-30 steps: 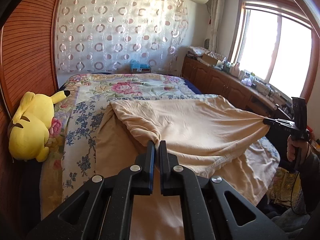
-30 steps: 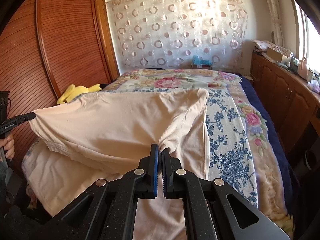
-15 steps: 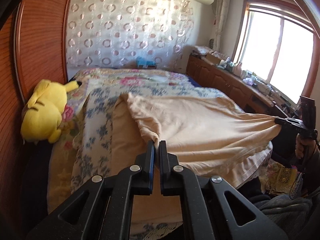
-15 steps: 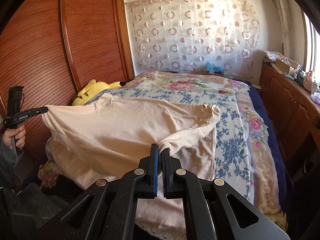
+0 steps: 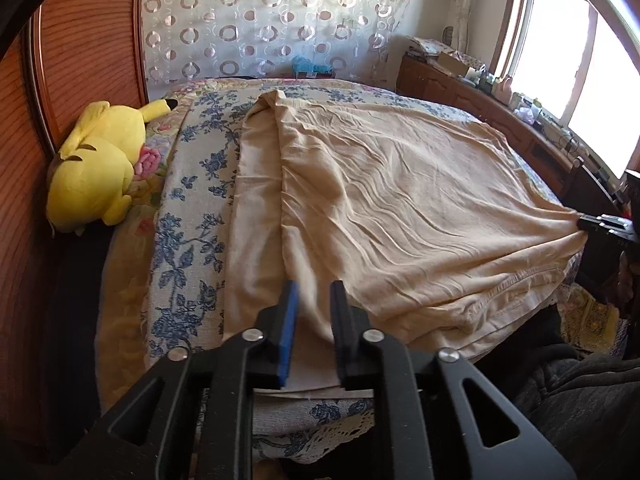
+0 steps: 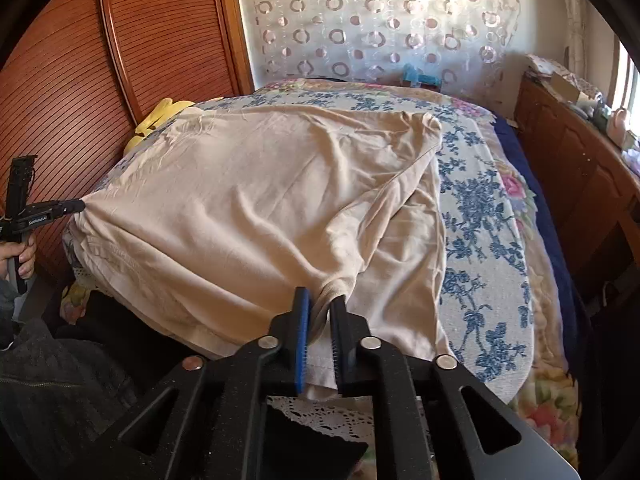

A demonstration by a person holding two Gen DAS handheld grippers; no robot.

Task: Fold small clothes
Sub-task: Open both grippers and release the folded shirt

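Left wrist view showed the left gripper (image 5: pixel 313 298), its jaws just parted with a peach cloth garment (image 5: pixel 400 200) lying loose between them on the floral bedspread (image 5: pixel 188 220). In the right wrist view the right gripper (image 6: pixel 320 308) had also just begun spreading, a hem bunch between its pads, possibly still lightly caught. The garment lay folded once over itself along the bed's near edge; further folds seemed to remain.
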